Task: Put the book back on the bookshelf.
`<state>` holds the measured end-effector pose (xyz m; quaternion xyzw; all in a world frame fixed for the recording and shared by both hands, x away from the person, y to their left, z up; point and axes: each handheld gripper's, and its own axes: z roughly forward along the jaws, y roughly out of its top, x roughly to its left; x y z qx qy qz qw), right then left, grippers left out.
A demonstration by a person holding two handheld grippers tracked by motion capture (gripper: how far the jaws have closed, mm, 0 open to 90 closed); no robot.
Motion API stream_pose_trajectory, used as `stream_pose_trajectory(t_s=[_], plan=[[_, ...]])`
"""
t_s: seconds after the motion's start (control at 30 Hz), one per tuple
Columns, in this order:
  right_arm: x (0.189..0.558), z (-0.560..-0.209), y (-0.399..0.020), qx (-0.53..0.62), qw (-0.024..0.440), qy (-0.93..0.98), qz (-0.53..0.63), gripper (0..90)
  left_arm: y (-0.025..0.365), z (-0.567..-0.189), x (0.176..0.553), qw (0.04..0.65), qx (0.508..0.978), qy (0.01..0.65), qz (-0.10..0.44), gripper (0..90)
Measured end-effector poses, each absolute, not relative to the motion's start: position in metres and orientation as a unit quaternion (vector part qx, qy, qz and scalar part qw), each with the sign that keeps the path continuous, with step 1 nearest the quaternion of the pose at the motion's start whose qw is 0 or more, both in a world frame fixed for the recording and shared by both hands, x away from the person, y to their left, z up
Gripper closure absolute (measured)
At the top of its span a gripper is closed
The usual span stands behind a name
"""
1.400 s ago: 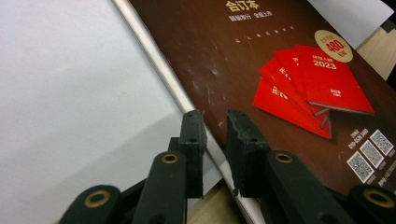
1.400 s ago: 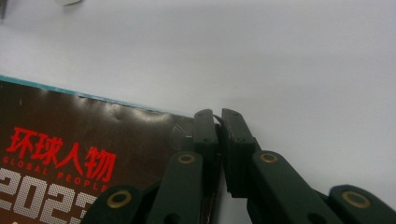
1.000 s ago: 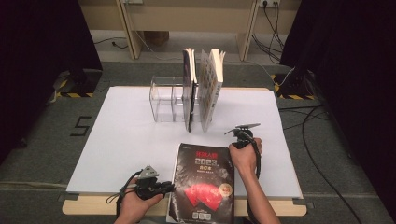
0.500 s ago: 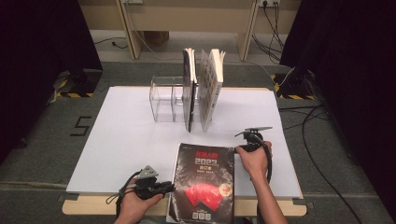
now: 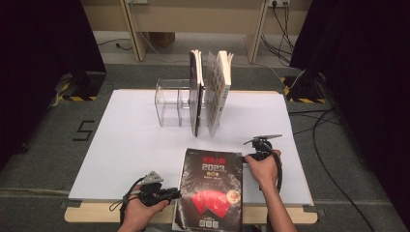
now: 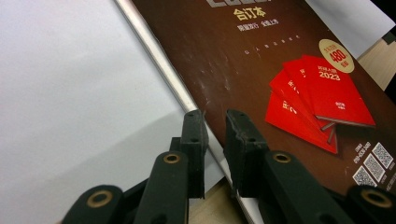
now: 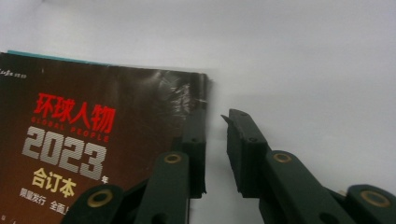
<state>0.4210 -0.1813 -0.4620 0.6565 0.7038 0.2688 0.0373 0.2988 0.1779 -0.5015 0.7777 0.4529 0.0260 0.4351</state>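
A dark-covered book (image 5: 210,193) with red booklets printed on it lies flat at the table's front, overhanging the front edge. My left gripper (image 5: 175,195) is at its left edge. In the left gripper view the narrow jaws (image 6: 215,119) straddle that edge and are shut on it, one over the cover (image 6: 261,56). My right gripper (image 5: 252,153) is at the book's far right corner. Its jaws (image 7: 215,116) have just been closing but stand open. Bare table lies between them, and the corner of the book (image 7: 93,121) is beside the left one.
A clear plastic rack (image 5: 169,104) stands at the middle back of the white table top (image 5: 125,145), with two books (image 5: 195,92) (image 5: 218,92) upright at its right end. A wooden strip (image 5: 92,215) runs along the front edge. Cables lie on the floor at the right.
My right hand has shifted a little to the right at the book's far right corner. The left hand and the book have stayed where they were.
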Motion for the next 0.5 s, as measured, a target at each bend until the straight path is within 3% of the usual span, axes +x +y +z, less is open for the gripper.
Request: stream_pose_trajectory(t_s=[0.5], plan=[[0.4258, -0.4672, -0.1731, 0.653, 0.023, 0.707, 0.270, 74.7, 0.1814, -0.5003, 0.3005, 0.432, 0.773, 0.464, 0.035, 72.6]])
